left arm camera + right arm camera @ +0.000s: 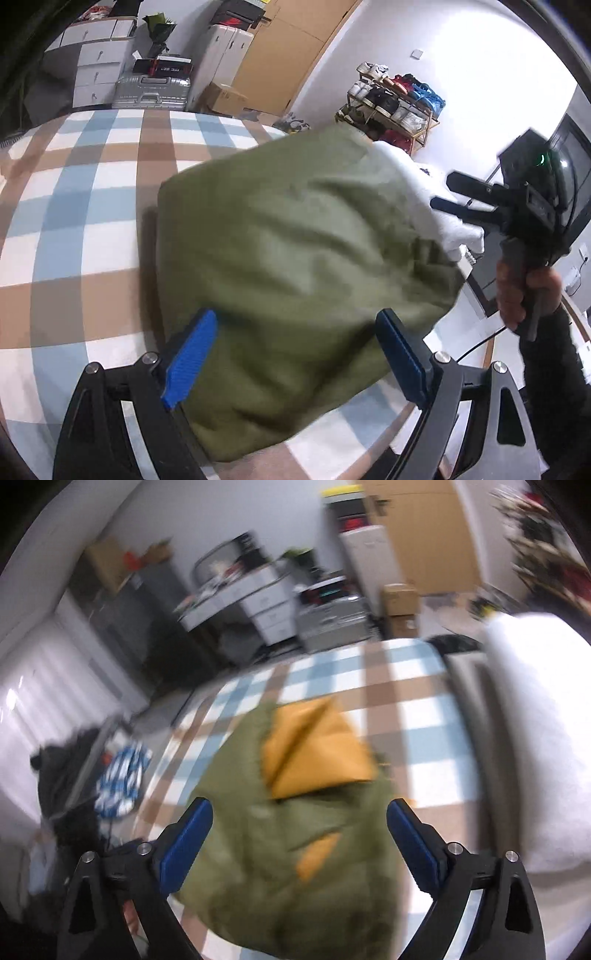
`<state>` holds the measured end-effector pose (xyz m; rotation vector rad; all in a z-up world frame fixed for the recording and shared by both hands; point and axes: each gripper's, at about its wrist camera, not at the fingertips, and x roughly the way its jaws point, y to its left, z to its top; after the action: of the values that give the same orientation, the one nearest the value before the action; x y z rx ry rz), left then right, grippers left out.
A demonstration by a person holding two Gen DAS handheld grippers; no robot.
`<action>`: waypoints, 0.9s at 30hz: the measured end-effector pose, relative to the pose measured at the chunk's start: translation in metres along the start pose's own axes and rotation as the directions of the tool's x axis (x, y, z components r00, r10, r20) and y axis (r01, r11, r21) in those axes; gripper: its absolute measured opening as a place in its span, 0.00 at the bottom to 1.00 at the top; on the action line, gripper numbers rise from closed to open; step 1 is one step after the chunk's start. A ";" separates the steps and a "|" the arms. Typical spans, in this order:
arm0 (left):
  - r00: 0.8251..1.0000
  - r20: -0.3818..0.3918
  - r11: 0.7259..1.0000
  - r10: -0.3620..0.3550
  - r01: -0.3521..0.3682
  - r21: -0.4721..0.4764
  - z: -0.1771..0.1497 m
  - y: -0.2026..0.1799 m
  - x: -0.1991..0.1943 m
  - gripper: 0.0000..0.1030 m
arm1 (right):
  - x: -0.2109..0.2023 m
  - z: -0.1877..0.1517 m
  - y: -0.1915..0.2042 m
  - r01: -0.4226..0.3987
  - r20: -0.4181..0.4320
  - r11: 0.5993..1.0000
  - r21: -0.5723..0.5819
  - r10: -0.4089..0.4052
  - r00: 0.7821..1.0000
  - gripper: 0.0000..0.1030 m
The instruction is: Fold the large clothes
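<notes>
An olive-green garment (295,280) lies in a folded bundle on the checked bed cover (85,206). My left gripper (291,358) is open, its blue pads spread on either side of the bundle's near edge. My right gripper (299,845) is open too, jaws wide around the green garment (280,849), whose orange lining (314,746) shows at the top. In the left wrist view the right gripper (441,192) is at the far right, by a white garment (424,206) beyond the green one. The right wrist view is blurred.
Beyond the bed stand white drawers (99,70), a silver suitcase (151,92), cardboard boxes (225,98) and a shoe rack (395,103). A large white cloth (539,746) lies at the right in the right wrist view, a blue-and-white item (122,775) at the left.
</notes>
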<state>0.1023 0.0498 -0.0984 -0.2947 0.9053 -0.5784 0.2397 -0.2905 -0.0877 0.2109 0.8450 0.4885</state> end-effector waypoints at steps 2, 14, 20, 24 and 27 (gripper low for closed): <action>1.000 0.018 1.000 -0.003 0.003 0.028 0.000 -0.010 -0.001 0.82 | 0.027 0.006 0.017 0.051 -0.056 0.997 -0.061 -0.054 0.997 0.93; 0.997 0.026 0.995 -0.071 0.069 0.075 0.027 0.004 -0.011 0.82 | 0.041 0.028 0.031 -0.271 -0.127 0.950 0.154 0.291 0.948 0.11; 0.997 0.048 0.981 -0.061 0.051 0.185 0.069 -0.014 -0.011 0.82 | -0.003 -0.011 -0.015 -0.301 0.022 0.919 0.256 0.306 0.952 0.09; 0.998 -0.048 0.948 -0.033 0.046 0.316 0.084 -0.044 0.038 0.82 | 0.014 -0.055 -0.070 -0.204 0.026 0.898 0.390 0.211 0.977 0.10; 0.983 -0.178 0.947 -0.043 0.097 0.307 0.083 -0.055 0.085 0.82 | 0.025 -0.082 -0.089 -0.168 0.033 0.913 0.373 0.168 0.985 0.10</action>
<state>0.1912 -0.0446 -0.0788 0.0123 0.9523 -0.8122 0.2208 -0.3570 -0.1905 0.6410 0.9206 0.4835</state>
